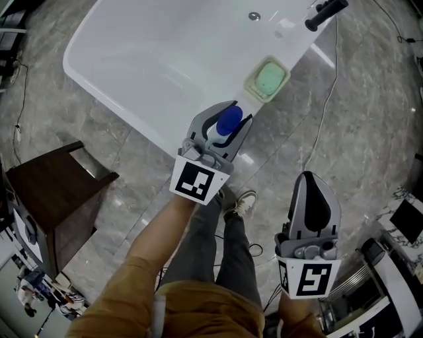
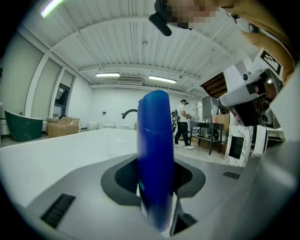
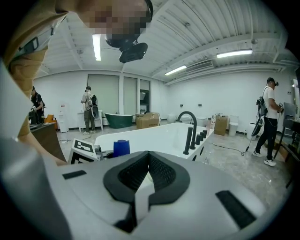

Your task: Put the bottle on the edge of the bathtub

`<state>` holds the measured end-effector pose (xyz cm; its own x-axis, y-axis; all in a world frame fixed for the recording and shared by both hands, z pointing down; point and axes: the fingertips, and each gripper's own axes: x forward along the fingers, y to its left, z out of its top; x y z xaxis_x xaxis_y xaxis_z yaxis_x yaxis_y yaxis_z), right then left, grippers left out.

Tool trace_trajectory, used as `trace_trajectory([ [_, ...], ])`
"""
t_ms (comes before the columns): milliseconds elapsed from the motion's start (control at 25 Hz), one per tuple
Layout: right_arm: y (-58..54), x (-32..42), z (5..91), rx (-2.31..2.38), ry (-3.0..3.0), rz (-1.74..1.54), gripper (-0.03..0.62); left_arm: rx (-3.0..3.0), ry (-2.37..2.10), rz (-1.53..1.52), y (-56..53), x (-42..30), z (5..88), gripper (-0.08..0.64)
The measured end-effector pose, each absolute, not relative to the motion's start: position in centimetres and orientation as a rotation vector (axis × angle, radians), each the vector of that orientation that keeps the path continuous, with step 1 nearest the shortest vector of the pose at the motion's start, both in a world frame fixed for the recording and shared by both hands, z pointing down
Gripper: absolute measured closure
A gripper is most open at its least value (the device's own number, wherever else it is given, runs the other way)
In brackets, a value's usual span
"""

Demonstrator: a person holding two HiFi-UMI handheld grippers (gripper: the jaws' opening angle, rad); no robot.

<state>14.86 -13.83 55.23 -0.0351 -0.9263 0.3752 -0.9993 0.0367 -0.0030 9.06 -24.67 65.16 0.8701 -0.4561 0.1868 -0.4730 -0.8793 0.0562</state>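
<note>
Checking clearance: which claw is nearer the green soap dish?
Left. The left claw, gripping the bottle, is beside the soap dish; the right claw is farther, over the floor.

Blue-topped bottle (image 1: 229, 121), upright in left tongs (image 1: 232, 113), beside white bathtub (image 1: 132, 102) rim.

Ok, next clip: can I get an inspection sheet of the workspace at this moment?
Surface: white bathtub, glossy rim.
Job's things: blue bottle, upright at the rim's edge; contact with the rim cannot be told.
Clutter: soap dish with green soap on the rim.
Grippers: left gripper jaws closed on the bottle; right gripper jaws together, empty, over the floor.
Cables: thin cable across the floor right of the bathtub.
Surroundings: black faucet, dark wooden stool, people in the background.
</note>
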Motion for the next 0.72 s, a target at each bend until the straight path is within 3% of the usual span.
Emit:
trace_trajectory([
  [720,-15.0,16.4,57.0,1.986,-2.018,0.431,0.588,2.936,-0.701,0.291,-26.4,11.6,67.7,0.419],
])
